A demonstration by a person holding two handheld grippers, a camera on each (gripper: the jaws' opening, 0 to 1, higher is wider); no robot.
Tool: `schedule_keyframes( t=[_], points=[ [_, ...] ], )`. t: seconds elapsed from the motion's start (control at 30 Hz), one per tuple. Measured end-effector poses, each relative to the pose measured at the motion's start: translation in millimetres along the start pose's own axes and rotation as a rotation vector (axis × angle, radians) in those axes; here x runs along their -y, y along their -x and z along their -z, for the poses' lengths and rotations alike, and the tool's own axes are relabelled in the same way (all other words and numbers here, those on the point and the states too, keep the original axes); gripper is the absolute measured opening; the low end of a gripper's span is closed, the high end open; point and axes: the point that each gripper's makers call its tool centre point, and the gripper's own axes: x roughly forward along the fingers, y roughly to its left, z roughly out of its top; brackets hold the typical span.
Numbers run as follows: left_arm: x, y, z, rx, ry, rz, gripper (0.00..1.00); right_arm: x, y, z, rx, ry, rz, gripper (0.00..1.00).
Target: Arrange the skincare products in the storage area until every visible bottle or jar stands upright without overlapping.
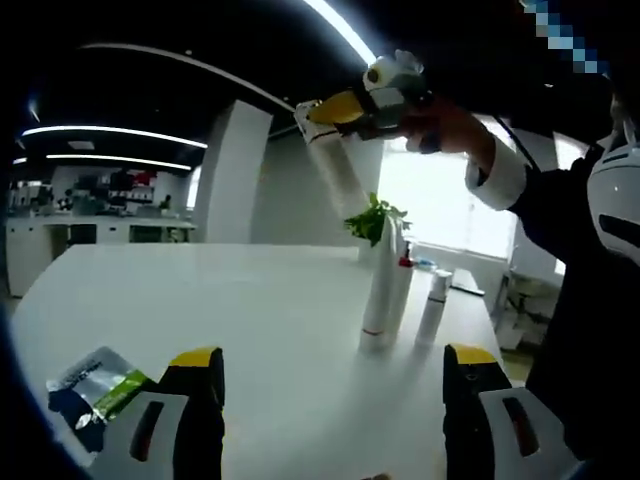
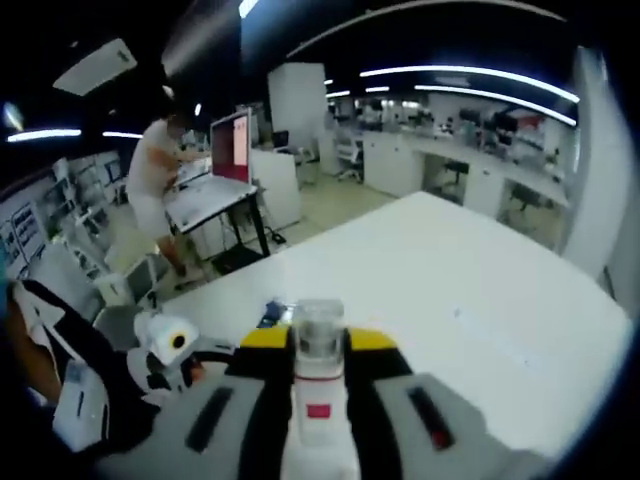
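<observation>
My left gripper (image 1: pixel 333 372) hangs open low over the white table (image 1: pixel 200 290), nothing between its yellow-tipped jaws. Past it stand a tall white bottle (image 1: pixel 379 295), a slim bottle with a red pump (image 1: pixel 404 285) close behind it, and a smaller white bottle (image 1: pixel 433 305) to the right, all upright. High above them a person's hand holds my right gripper (image 1: pixel 350 108), shut on a long white bottle (image 1: pixel 335 165) that tilts down. In the right gripper view that white bottle (image 2: pixel 318 400) with its clear cap lies between the shut jaws of the right gripper (image 2: pixel 318 342).
A silver, green and blue pouch (image 1: pixel 95 390) lies near the table's front left. A green plant (image 1: pixel 375 215) stands behind the bottles. The person's dark sleeve (image 1: pixel 560 210) fills the right. Beyond the table (image 2: pixel 450 290), another person (image 2: pixel 155 180) stands at a desk with a red screen (image 2: pixel 230 145).
</observation>
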Motion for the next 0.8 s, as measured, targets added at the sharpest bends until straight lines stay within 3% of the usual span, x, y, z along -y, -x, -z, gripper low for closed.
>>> schedule_keyframes(
  t=[0.37, 0.5, 0.67, 0.77, 0.8],
  points=[
    [9.4, -6.9, 1.8, -0.009, 0.009, 0.03, 0.92, -16.1, 34.0, 2.6, 0.134, 0.053, 0.029, 0.17],
    [10.1, -8.4, 1.2, -0.016, -0.003, 0.029, 0.92, -20.1, 49.6, 1.2, 0.223, -0.014, 0.026, 0.17],
    [13.5, -9.6, -2.6, -0.014, -0.019, 0.034, 0.91, -16.9, 70.4, 7.2, 0.285, -0.011, 0.093, 0.17],
    [13.9, -11.7, -1.0, -0.02, -0.019, 0.036, 0.91, -18.2, 82.3, 10.7, 0.329, -0.028, 0.088, 0.17],
    [13.9, -12.6, -0.6, -0.021, -0.017, 0.037, 0.91, -16.1, 88.4, 8.8, 0.376, -0.059, 0.094, 0.17]
  ],
)
